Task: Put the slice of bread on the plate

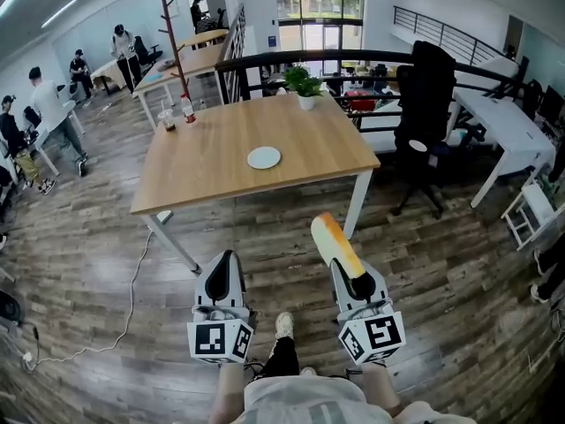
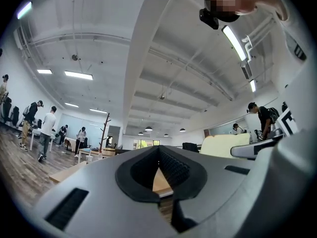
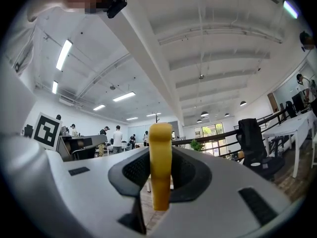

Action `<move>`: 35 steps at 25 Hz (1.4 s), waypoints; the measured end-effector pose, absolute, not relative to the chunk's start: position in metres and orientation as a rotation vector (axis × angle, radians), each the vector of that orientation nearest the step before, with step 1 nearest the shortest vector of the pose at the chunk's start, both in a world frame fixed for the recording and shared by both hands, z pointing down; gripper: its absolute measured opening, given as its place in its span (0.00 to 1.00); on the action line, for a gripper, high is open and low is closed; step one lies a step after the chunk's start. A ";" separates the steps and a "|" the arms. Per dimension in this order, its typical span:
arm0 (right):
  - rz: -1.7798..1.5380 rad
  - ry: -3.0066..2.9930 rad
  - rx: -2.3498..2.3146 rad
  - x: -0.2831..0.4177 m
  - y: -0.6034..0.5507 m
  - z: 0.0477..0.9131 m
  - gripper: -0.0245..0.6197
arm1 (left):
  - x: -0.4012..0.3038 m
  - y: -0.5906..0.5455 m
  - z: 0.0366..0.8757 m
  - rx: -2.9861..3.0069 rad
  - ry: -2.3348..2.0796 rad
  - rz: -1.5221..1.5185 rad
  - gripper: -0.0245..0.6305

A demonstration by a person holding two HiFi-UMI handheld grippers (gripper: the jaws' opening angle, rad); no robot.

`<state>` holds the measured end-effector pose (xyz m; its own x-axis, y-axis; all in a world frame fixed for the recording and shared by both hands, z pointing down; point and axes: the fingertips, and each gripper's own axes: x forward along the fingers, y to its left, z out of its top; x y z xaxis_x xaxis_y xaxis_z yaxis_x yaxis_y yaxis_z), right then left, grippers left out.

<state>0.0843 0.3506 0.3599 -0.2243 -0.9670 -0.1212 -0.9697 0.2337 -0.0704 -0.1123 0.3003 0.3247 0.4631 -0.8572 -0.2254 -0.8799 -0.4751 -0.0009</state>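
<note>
My right gripper (image 1: pixel 357 281) is shut on a slice of bread (image 1: pixel 336 240) with a golden crust, held on edge and sticking out forward above the wooden floor. In the right gripper view the bread (image 3: pixel 160 163) stands upright between the dark pads of that gripper (image 3: pixel 161 170). The left gripper (image 1: pixel 222 274) hangs beside it, shut and empty; in its own view its pads meet with nothing between them (image 2: pixel 159 155), and the bread's pale face (image 2: pixel 225 145) shows to the right. A small white plate (image 1: pixel 264 157) lies near the middle of the wooden table (image 1: pixel 203 179), well ahead of both grippers.
A potted plant (image 1: pixel 305 85) stands at the table's far edge, a cup (image 1: pixel 168 118) and a bottle (image 1: pixel 187 109) at its far left corner. A black office chair (image 1: pixel 425 104) is right of the table. A cable (image 1: pixel 132 294) runs over the floor at left. People stand far left.
</note>
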 end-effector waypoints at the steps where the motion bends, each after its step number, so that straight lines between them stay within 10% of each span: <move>1: 0.020 2.344 -1.875 0.089 0.344 0.362 0.18 | -0.108 0.293 0.326 -2.586 1.531 0.300 0.05; 35: 0.066 2.442 -1.825 0.074 0.003 0.332 0.18 | -0.127 -0.050 0.301 -2.559 1.600 0.402 0.05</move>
